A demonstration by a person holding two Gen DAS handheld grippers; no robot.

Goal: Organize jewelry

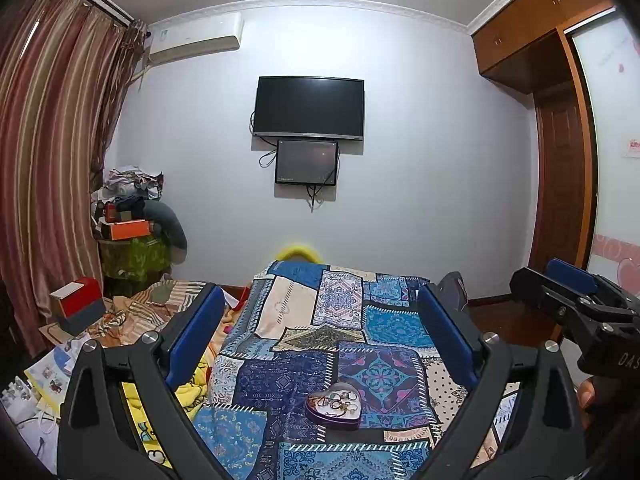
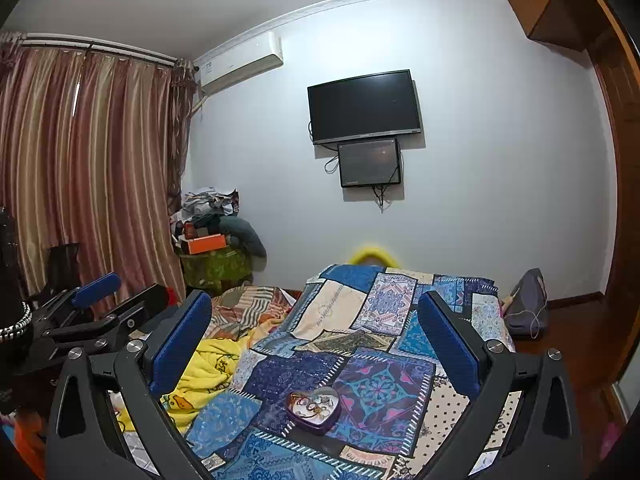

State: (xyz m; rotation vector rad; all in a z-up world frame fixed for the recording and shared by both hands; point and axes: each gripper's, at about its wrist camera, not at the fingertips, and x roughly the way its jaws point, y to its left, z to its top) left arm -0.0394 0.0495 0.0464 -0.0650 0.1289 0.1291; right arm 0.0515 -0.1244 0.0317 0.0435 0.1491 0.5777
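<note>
A purple heart-shaped tin (image 1: 334,406) holding several rings and bracelets sits on a blue patchwork cloth (image 1: 288,380) over a table. It also shows in the right wrist view (image 2: 313,404). My left gripper (image 1: 320,320) is open and empty, held above and short of the tin. My right gripper (image 2: 314,320) is open and empty, likewise above the tin. The right gripper also shows at the right edge of the left wrist view (image 1: 576,300). The left gripper shows at the left of the right wrist view (image 2: 92,300).
A yellow blanket (image 2: 208,372) and striped bedding (image 1: 136,316) lie left of the cloth. A red and grey box (image 1: 78,304) sits on the bedding. A cluttered stand (image 1: 132,236) is by the curtains. A grey bag (image 2: 528,304) lies on the floor at right.
</note>
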